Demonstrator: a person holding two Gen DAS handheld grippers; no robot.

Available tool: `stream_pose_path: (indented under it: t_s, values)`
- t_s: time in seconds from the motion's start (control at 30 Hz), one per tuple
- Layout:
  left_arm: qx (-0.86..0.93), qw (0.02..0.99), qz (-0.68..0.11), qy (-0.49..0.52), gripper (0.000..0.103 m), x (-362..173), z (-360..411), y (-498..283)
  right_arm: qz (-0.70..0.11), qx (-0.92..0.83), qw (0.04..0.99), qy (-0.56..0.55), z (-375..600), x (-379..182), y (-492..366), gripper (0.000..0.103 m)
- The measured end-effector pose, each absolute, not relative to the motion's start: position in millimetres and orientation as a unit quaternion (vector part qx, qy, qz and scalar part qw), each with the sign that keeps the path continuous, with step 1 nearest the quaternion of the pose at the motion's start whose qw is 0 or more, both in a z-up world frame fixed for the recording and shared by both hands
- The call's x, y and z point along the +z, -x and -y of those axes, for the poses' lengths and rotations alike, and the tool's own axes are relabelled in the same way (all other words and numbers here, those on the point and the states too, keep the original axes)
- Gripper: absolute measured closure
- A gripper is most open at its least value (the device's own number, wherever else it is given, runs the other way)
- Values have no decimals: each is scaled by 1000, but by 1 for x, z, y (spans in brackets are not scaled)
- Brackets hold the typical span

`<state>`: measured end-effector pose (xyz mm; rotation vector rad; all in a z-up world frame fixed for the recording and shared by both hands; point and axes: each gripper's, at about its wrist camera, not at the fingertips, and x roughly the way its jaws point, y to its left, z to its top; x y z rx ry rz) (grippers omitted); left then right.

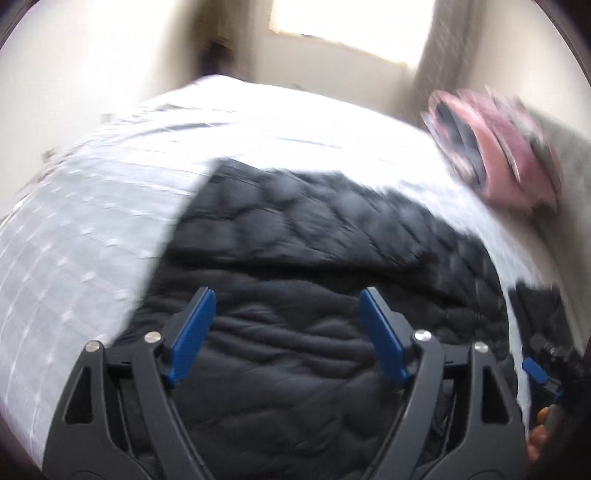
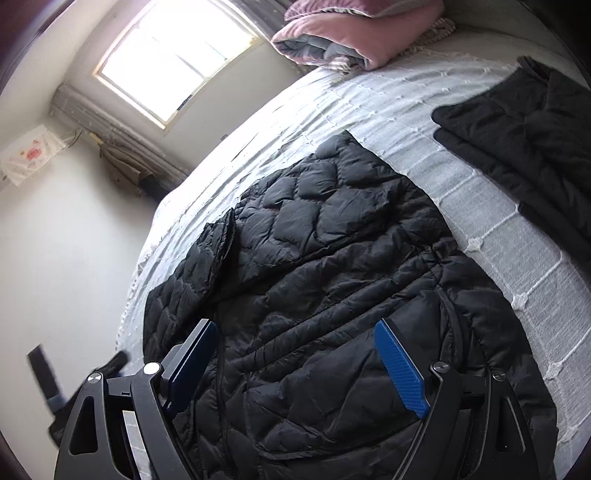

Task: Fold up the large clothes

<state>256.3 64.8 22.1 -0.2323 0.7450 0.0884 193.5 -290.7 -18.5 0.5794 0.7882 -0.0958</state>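
Observation:
A black quilted puffer jacket (image 2: 325, 266) lies spread on the white bed (image 2: 406, 110), with one side folded over its middle. It also shows in the blurred left wrist view (image 1: 295, 258). My left gripper (image 1: 288, 306) is open and empty, just above the jacket's near part. My right gripper (image 2: 295, 339) is open and empty, above the jacket's near edge. In the left wrist view the other gripper (image 1: 543, 373) and a hand show at the right edge.
A folded black garment (image 2: 524, 136) lies on the bed to the right of the jacket. A folded pink blanket (image 2: 354, 33) sits at the head of the bed, also in the left wrist view (image 1: 498, 147). A bright window (image 2: 177, 59) and white walls stand beyond.

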Motion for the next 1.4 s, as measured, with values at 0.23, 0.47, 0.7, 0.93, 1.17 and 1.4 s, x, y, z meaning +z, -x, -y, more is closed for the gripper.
stream_pose_path:
  t_s: [0.23,0.47,0.7,0.93,1.17,1.4]
  values:
    - [58,909,-396,117,18,18,-134,-199,-365,-46,915,-166,253,0,-187,15]
    - [65,899,-424,88,18,-14,-192,-136,-287,10,955,-77,210,38,-123,5]
    - [49,883,-457,97,18,-57,-212,-94,-302,-32,952,-43,203,15,-71,0]
    - [23,880,-462,106,18,-70,-207,-80,-268,-49,960,-71,221,30,-11,0]
    - [28,865,-479,146,19,-79,-224,-76,-329,-77,924,-177,289,21,10,0]
    - [12,863,-484,147,26,-82,-220,-75,-399,-138,875,-236,340,-24,27,2]
